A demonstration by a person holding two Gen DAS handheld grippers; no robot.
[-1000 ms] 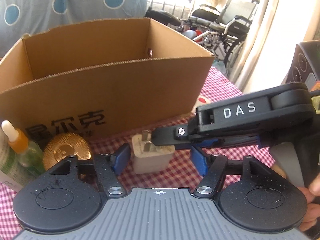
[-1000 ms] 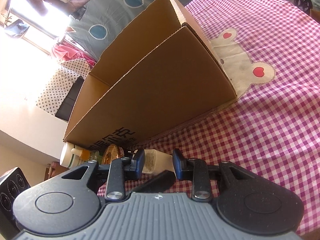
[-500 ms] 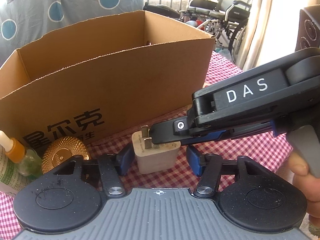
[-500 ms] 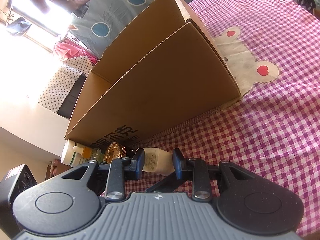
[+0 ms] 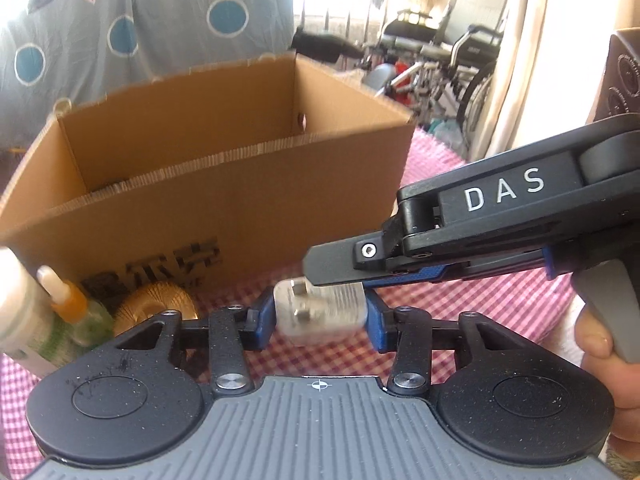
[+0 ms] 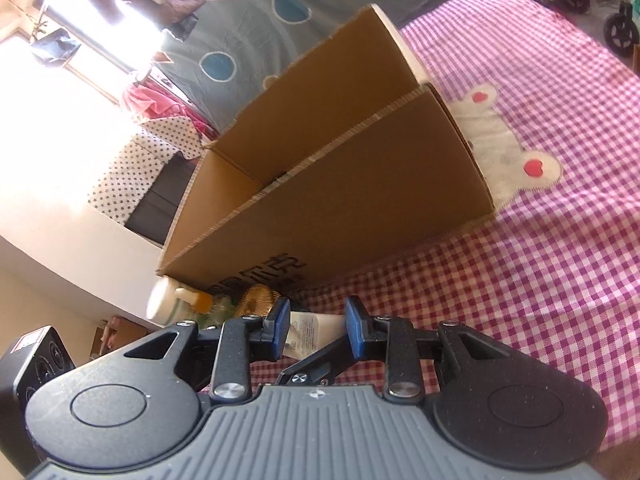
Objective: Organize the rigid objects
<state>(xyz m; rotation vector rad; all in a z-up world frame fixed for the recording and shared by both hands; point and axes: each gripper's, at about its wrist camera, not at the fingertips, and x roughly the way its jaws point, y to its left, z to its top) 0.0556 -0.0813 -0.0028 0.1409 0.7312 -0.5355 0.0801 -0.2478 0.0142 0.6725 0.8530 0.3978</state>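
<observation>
A white plug adapter (image 5: 322,310) with metal prongs sits between the blue pads of my left gripper (image 5: 320,316), which is shut on it and holds it just above the pink checked cloth (image 5: 460,308). My right gripper (image 6: 316,328) reaches in from the right over the adapter (image 6: 312,334); its blue pads stand either side of it, and whether they press it is unclear. An open cardboard box (image 5: 224,184) stands just behind, also in the right wrist view (image 6: 340,200).
To the left of the box front stand a gold ribbed disc (image 5: 160,304), a small dropper bottle with an orange neck (image 5: 76,312) and a white bottle (image 5: 16,312). Wheelchairs (image 5: 440,52) stand beyond the table. A bear patch (image 6: 504,156) lies on the cloth.
The left gripper closed on the adapter and lifted it slightly, tilting it. Both grippers rose, so more of the box's inside shows.
</observation>
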